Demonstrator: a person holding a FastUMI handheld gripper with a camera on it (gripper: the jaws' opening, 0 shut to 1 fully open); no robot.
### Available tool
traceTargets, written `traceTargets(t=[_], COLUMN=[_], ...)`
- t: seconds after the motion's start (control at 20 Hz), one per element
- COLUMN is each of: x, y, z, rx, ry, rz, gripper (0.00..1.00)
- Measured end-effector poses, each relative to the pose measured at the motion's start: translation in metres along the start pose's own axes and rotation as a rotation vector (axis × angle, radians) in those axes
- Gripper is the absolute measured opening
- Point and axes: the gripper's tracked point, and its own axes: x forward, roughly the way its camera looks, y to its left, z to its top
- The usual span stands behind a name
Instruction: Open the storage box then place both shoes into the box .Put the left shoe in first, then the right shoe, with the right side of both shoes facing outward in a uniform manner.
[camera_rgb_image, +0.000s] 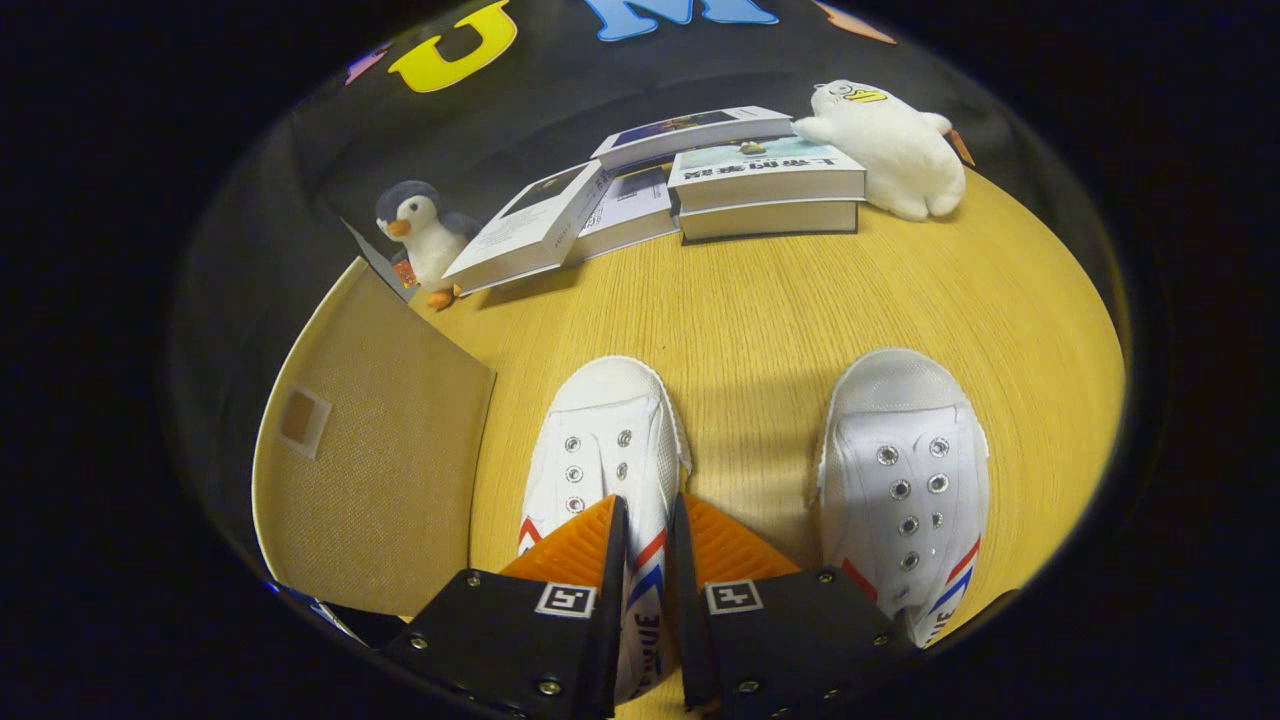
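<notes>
Pinching left shoe (606, 440) side, tool (648, 530) closed

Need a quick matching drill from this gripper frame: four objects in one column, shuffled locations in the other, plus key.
Things:
1. penguin plush
2. white seal plush
3. left shoe
4. storage box

Places:
A. its side wall pinched between the fingers of the gripper
B. beside the two stacked books, far end of the table
C. beside the pinched shoe, on the side away from the right shoe
D. at the box's far corner, by the leaning book

Pairs: 1-D, 2-B, 3-A, 4-C
</notes>
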Motion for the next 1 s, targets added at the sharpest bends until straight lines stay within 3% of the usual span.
traceTargets(t=[0.05,0.45,0.5,0.55,1.0], x=[-0.006,-0.014,-0.019,-0.022,-0.066], y=[0.002,0.003,-0.001,0.0,0.037], z=[-0.003,-0.001,0.005,0.001,0.034], rx=[0.016,0.061,0.081,0.098,0.227], ry=[0.012,0.036,0.028,0.034,-0.025], rz=[-0.005,-0.018,-0.033,-0.031,0.124], gripper=[0.11,0.11,0.0,0.0,0.0])
